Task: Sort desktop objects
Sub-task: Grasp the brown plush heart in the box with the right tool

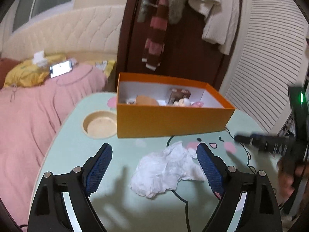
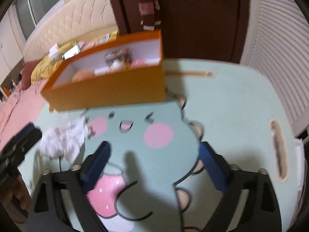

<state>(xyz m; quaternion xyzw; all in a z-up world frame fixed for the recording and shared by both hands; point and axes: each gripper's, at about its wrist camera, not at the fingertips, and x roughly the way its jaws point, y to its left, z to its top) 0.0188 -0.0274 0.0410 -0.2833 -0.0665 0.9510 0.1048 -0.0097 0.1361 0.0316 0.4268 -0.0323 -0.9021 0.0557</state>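
Tissue: one, crumpled | box: one, orange | left gripper, right gripper: fingers spread, empty

Orange box blurred; its contents indistinct.

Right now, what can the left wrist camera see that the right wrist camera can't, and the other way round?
Only the left wrist view shows the round cup recess in the table, the lit phone on the bed, and the left tool open around the crumpled tissue. Only the right wrist view shows the table's handle slot and the strawberry print beneath the open right tool. Both show the orange box holding small items, the tissue, and the cartoon-printed table.
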